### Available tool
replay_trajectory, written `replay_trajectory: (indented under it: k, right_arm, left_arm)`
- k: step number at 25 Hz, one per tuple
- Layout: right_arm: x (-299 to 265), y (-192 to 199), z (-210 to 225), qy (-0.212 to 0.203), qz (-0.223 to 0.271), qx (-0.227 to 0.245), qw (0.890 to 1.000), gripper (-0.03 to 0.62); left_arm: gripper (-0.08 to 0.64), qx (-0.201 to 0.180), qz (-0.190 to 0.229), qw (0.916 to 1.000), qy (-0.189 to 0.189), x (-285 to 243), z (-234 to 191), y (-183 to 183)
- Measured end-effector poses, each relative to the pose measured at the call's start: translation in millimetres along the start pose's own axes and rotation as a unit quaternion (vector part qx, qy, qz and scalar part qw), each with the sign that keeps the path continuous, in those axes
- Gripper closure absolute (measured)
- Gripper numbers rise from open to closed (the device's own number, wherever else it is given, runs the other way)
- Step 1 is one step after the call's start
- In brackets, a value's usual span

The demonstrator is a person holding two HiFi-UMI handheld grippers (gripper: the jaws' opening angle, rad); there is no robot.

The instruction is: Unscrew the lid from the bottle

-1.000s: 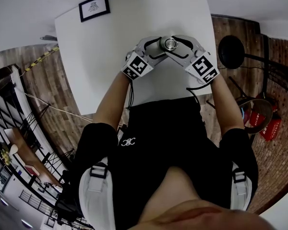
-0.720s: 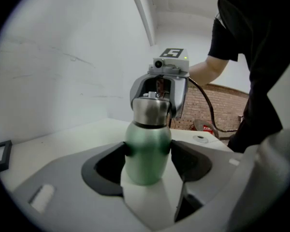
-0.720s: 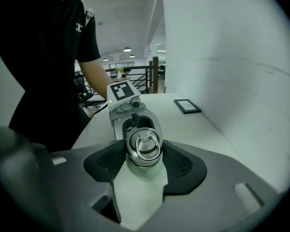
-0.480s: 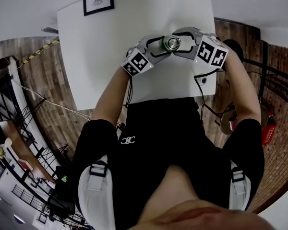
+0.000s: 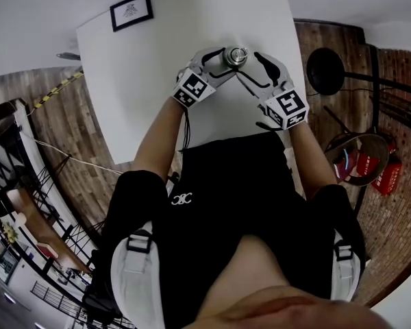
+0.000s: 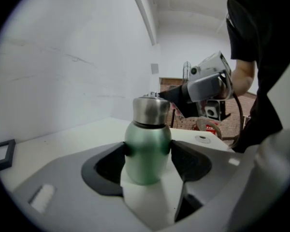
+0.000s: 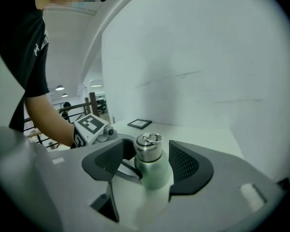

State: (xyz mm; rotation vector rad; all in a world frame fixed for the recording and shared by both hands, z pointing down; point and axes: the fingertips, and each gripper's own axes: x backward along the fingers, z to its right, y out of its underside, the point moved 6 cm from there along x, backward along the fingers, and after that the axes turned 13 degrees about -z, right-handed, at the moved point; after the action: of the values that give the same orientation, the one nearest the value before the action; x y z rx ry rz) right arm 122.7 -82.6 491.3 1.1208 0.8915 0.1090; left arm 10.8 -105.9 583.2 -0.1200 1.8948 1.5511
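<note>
Now my right jaws are off the lid: what may go wrong

My left gripper (image 6: 147, 154) pinches the green bottle (image 6: 147, 146) at its round body, with both pads pressed on it. My right gripper (image 7: 149, 154) has just been opening its jaws. They stand spread, with the steel lid (image 7: 148, 150) between them and a gap on each side, so they grip nothing. The bottle is upright over the white table (image 5: 144, 88), at 12 o'clock from my body. The left gripper reaches it from 8 o'clock, the right one from 4 o'clock.

The lid sits on the bottle, so I judge the unscrewing is not finished. If I close the right jaws too low, the pads may take the green shoulder and not the lid, and the twist will do nothing. The lid is smooth metal and may slide in the pads. The body is round too, so a strong twist could turn the whole bottle inside my left grip.

The right gripper view shows a small ring (image 7: 150, 139) on top of the lid and the gaps beside it. The left gripper view shows the pads pressed on the body. Only the head view shows how both grippers meet. No view tells me whether the base rests on the table.
</note>
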Motion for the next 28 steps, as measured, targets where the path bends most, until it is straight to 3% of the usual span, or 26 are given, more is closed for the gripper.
replay_trajectory:
  k: [6, 14, 15, 22, 28]
  right_arm:
    - [-11, 11, -10, 0.099, 0.032, -0.071, 0.992, 0.321]
    - [-29, 4, -12, 0.147, 0.026, -0.061, 0.987, 0.327]
    - [-29, 3, -12, 0.148, 0.024, -0.059, 0.987, 0.357]
    - [-24, -1, -7, 0.096, -0.001, -0.014, 0.995, 0.36]
    - [-28, -4, 13, -0.041, -0.029, 0.057, 0.997, 0.36]
  left_arm:
    - [0.209, 0.023, -0.002, 0.9993, -0.03, -2, 2, 4]
    - [0.207, 0.033, -0.003, 0.9986, -0.04, -4, 4, 2]
    - [0.208, 0.033, -0.003, 0.9987, -0.04, -3, 5, 2]
    - [0.209, 0.029, -0.001, 0.9991, -0.031, -1, 5, 0]
    - [0.209, 0.024, 0.003, 0.9994, -0.026, -3, 1, 2]
